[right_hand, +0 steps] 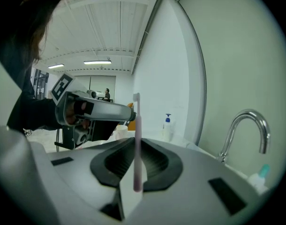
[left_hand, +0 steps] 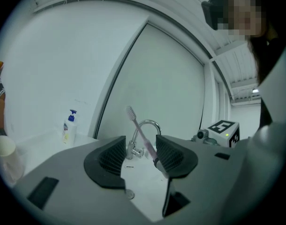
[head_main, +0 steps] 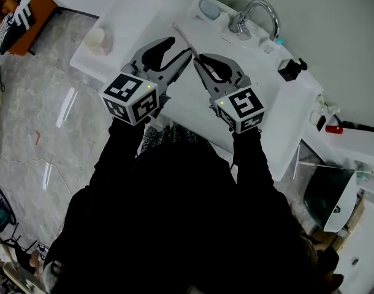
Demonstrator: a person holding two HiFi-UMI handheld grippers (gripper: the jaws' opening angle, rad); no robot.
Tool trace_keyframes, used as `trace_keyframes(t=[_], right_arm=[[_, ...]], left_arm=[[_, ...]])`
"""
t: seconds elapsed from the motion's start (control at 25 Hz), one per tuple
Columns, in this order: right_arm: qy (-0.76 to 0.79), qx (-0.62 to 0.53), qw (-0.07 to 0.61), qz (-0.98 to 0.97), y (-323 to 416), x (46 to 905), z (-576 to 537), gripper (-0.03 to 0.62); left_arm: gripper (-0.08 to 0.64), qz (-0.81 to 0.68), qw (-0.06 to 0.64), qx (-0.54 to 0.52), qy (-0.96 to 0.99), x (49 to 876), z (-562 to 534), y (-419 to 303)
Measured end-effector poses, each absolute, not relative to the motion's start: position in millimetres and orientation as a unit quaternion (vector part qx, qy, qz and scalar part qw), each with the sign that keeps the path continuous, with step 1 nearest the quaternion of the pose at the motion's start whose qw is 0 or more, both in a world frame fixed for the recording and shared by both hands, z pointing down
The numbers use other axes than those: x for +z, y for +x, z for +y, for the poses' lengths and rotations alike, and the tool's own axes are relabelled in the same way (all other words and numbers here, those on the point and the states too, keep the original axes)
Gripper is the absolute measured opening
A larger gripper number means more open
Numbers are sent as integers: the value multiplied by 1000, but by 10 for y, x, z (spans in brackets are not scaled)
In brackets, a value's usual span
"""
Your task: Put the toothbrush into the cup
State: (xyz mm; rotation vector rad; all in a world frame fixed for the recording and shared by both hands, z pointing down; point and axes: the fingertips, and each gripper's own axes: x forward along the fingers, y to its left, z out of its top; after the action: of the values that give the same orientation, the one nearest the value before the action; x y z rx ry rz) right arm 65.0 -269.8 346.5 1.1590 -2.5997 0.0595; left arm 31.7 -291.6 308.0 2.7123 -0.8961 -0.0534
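Observation:
A pink toothbrush (head_main: 184,40) stands upright between the jaws of my right gripper (head_main: 199,60), which is shut on its handle (right_hand: 137,158), bristles at the top. My left gripper (head_main: 179,59) is right beside it, open. In the left gripper view the toothbrush (left_hand: 142,136) leans across the gap between the wide-apart jaws of that left gripper (left_hand: 139,154), close to the right pad and apart from the left one. A cream cup (head_main: 95,40) stands on the white counter to the left; the same cup (left_hand: 4,148) shows at the left gripper view's edge.
Both grippers hover over the white sink basin (head_main: 175,103). A chrome faucet (head_main: 260,11) rises at the back, with a soap dish (head_main: 208,9) beside it. A small black object (head_main: 291,69) sits on the right rim. A pump bottle (left_hand: 69,125) stands by the wall.

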Motion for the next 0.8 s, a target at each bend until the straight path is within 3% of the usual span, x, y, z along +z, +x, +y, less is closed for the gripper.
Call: trace_keyframes(t=[0.8], right_arm=[[385,23,156,-909,509,3590,-2704,52]], left_arm=[[190,-277,126,-17,952,3046,-2820,482]])
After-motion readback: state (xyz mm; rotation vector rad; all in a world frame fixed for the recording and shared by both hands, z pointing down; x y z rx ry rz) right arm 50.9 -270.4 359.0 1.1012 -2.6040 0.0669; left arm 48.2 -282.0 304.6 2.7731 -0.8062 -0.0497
